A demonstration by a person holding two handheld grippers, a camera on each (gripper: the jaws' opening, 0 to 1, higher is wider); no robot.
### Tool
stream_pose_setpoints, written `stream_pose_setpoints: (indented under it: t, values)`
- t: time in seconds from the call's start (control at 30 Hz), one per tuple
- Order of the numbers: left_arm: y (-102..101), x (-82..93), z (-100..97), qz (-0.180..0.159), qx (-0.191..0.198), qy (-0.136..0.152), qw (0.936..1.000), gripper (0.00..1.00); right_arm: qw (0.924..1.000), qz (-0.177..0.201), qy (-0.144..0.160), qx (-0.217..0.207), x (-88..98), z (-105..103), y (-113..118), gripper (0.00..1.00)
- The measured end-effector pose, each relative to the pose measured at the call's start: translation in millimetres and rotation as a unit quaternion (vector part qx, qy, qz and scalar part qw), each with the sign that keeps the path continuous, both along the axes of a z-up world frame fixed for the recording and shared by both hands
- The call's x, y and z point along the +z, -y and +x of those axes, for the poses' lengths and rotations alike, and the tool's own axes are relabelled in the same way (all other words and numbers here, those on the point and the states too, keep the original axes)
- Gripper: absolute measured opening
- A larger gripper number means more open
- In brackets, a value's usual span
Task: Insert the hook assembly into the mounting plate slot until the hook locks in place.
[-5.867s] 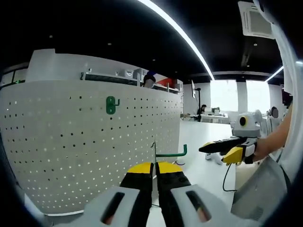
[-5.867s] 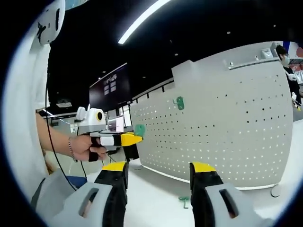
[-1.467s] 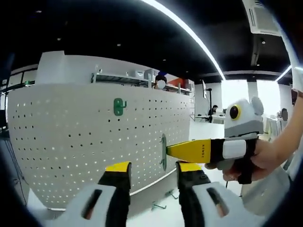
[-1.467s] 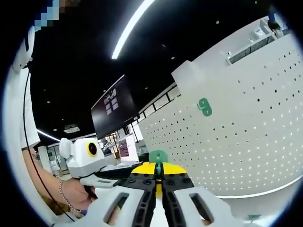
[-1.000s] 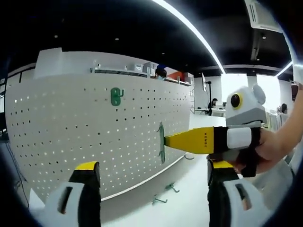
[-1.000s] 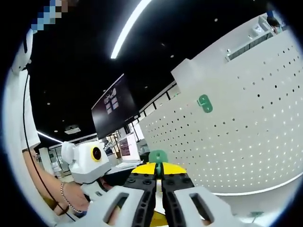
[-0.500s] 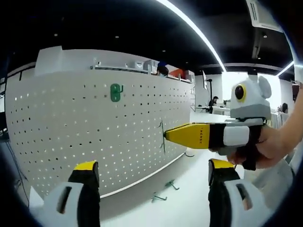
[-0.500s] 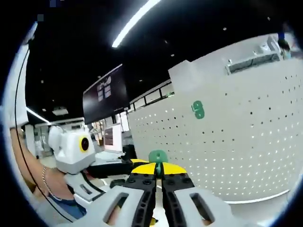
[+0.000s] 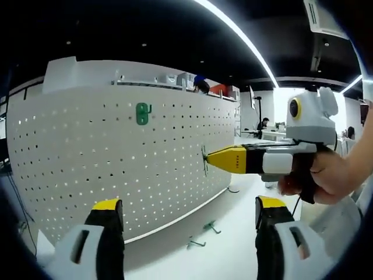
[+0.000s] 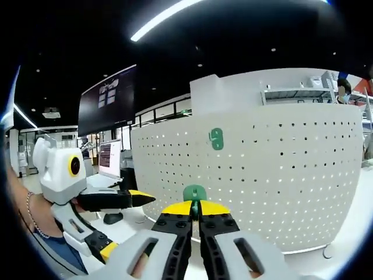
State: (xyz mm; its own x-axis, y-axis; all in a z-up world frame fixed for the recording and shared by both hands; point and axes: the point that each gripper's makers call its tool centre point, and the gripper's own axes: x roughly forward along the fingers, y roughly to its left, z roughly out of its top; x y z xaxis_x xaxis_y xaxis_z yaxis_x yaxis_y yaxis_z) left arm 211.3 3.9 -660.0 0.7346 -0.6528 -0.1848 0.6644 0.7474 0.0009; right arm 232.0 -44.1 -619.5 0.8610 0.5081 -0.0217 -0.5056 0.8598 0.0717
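The white pegboard [image 9: 116, 169] stands upright, with one green hook [image 9: 141, 113] mounted high on it. My right gripper [image 9: 217, 158] comes in from the right, shut on a green hook assembly [image 9: 205, 160] held close in front of the board's holes. In the right gripper view, the same green hook assembly [image 10: 194, 192] sticks up between the closed jaws of my right gripper [image 10: 195, 208], facing the pegboard [image 10: 280, 181] and its mounted hook [image 10: 216, 139]. My left gripper [image 9: 189, 205] is open wide and holds nothing; it is also at the left as my left gripper [image 10: 125, 224].
Two loose green hooks [image 9: 196, 244] [image 9: 211, 226] lie on the white table [image 9: 233, 245] at the board's foot. A person's hand [image 9: 323, 178] holds the right gripper. A dark wall screen [image 10: 108, 99] and desks stand behind.
The left gripper opened and let go of the hook assembly, which the right gripper now holds. Since half a second ago the right gripper carried it a little closer to the pegboard.
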Motion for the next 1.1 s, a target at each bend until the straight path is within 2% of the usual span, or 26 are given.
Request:
stream_pose_setpoints:
  t: [0.3,0.67,1.1]
  values:
    - [-2,-0.2,-2.1,-0.008,0.002,0.000,1.0000,0.96,0.9994,-0.015,0.010,-0.030,12.8,24,10,0.00]
    - [-6,-2.3,-6.1,-0.015,0.003,-0.002,0.9999,0.95,0.9972,-0.006,0.029,-0.068,31.9,51,27,0.00]
    - [-8,-2.2,-11.6,-0.020,0.004,-0.001,0.9998,0.95,0.9930,0.002,0.071,-0.095,57.5,77,33,0.00]
